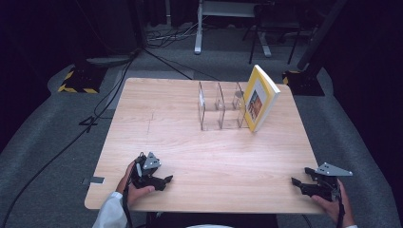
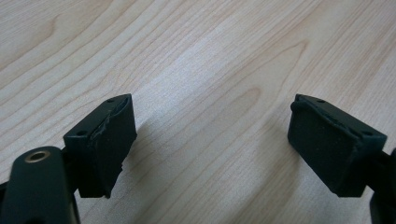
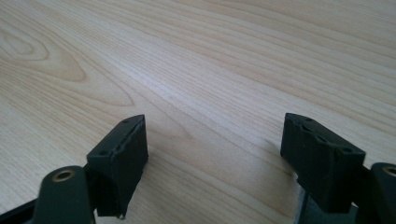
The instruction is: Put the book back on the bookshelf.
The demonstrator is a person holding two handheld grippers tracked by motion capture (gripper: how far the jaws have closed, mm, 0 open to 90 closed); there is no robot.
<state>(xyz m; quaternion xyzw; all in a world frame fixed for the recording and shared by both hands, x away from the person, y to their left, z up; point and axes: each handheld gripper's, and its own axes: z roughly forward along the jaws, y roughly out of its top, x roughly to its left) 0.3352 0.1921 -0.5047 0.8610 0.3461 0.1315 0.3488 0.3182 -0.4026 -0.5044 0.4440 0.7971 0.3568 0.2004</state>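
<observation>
High view, yellow book (image 1: 260,97) far beyond right gripper (image 1: 297,185), well apart

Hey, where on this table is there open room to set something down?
The wide bare wood between the left gripper, the right gripper and the clear rack is free. It is crowded only where the yellow book leans against the rack.

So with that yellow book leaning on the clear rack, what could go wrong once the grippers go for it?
The yellow book stands tilted against the end of the clear rack, so a nudge might tip it flat or push it toward the table's right edge. The rack looks light and could slide. Both the left gripper and right gripper are open, far from it.
</observation>
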